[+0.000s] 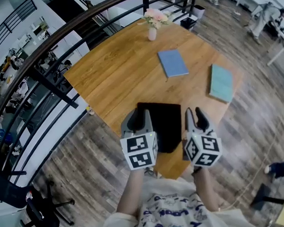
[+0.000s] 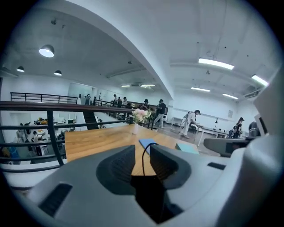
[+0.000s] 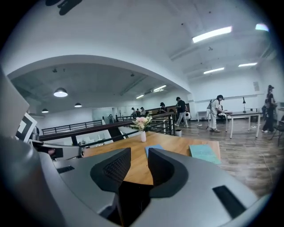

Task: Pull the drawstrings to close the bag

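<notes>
- Flat black bag (image 1: 165,123), matte and rectangular, lying between left gripper (image 1: 138,120) and right gripper (image 1: 195,118), at the table's near edge.
- At the left gripper: jaws parted to a middling gap, gripping nothing; thin black drawstring (image 2: 142,157) arching up loose between the ribbed dark pads (neither pad pressing it).
- At the right gripper: jaws likewise apart and empty, bare wood visible through the gap.
- Smooth, warm-grained wooden table (image 1: 112,68) with angular corners.
- Beyond both grippers: slim blue book (image 1: 172,63), teal book (image 1: 221,82) further right, small white vase (image 1: 152,33) of pink flowers at the far corner.
- Open tabletop ahead of the bag; dark metal railing (image 1: 53,69) off left of the left gripper; plank floor (image 1: 263,124) to the right.
</notes>
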`<state>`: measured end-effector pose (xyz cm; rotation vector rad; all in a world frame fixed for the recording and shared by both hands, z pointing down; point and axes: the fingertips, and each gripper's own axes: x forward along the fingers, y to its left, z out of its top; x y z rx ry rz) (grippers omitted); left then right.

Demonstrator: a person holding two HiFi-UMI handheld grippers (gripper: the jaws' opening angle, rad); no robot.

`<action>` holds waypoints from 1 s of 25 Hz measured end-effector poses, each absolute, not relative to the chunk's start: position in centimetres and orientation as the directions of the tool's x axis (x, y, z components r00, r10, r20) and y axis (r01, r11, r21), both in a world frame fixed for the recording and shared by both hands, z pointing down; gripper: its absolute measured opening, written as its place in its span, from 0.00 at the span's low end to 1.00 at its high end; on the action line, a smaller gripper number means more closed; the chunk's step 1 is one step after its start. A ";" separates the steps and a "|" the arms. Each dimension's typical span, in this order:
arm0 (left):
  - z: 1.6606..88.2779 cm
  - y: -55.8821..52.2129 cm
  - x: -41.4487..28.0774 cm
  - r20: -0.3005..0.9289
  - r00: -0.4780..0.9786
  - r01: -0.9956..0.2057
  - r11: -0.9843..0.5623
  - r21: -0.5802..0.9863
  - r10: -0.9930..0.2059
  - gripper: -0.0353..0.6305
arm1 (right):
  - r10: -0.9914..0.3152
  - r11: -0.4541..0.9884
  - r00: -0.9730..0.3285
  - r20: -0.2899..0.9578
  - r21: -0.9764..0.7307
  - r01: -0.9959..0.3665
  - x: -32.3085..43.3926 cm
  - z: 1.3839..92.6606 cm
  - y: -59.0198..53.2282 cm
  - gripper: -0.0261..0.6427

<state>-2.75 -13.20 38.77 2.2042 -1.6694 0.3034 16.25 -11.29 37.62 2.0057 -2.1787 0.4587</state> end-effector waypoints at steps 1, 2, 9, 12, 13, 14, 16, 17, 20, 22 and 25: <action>38.4 -13.1 -2.3 0.363 0.293 -0.955 -0.253 0.153 -0.885 0.19 | -0.951 0.069 -0.102 0.292 -0.120 -0.990 15.9 37.3 -11.2 0.22; 38.2 -12.9 -1.8 0.350 0.307 -0.951 -0.268 0.156 -0.885 0.19 | -0.954 0.076 -0.106 0.279 -0.116 -0.990 15.7 37.0 -11.1 0.22; 37.5 -12.0 -0.2 0.329 0.349 -0.936 -0.312 0.163 -0.877 0.19 | -0.964 0.072 -0.096 0.247 -0.106 -0.992 15.3 36.3 -10.6 0.08; 37.3 -11.9 -0.1 0.321 0.352 -0.935 -0.315 0.161 -0.879 0.19 | -0.965 0.073 -0.094 0.244 -0.093 -0.993 15.3 36.2 -10.5 0.06; 37.2 -11.9 -0.1 0.318 0.352 -0.935 -0.316 0.159 -0.880 0.19 | -0.966 0.072 -0.092 0.242 -0.090 -0.993 15.4 36.2 -10.5 0.05; 37.1 -11.9 -0.1 0.316 0.351 -0.935 -0.317 0.157 -0.881 0.19 | -0.967 0.070 -0.089 0.240 -0.087 -0.994 15.4 36.1 -10.5 0.05; 37.0 -11.8 -0.1 0.314 0.350 -0.936 -0.318 0.148 -0.883 0.19 | -0.968 0.064 -0.082 0.235 -0.083 -0.994 15.5 36.1 -10.5 0.05; 37.0 -11.8 -0.1 0.314 0.348 -0.937 -0.319 0.143 -0.883 0.19 | -0.969 0.061 -0.079 0.234 -0.082 -0.995 15.6 36.0 -10.4 0.05; 37.0 -11.7 -0.1 0.313 0.349 -0.937 -0.322 0.135 -0.883 0.19 | -0.970 0.054 -0.071 0.231 -0.083 -0.995 15.8 36.0 -10.4 0.05; 37.0 -11.6 -0.1 0.314 0.350 -0.937 -0.325 0.132 -0.883 0.19 | -0.971 0.048 -0.066 0.230 -0.083 -0.995 15.9 36.0 -10.3 0.05; 36.9 -11.4 -0.2 0.314 0.349 -0.937 -0.326 0.125 -0.883 0.19 | -0.971 0.044 -0.062 0.231 -0.082 -0.996 15.9 36.0 -10.2 0.05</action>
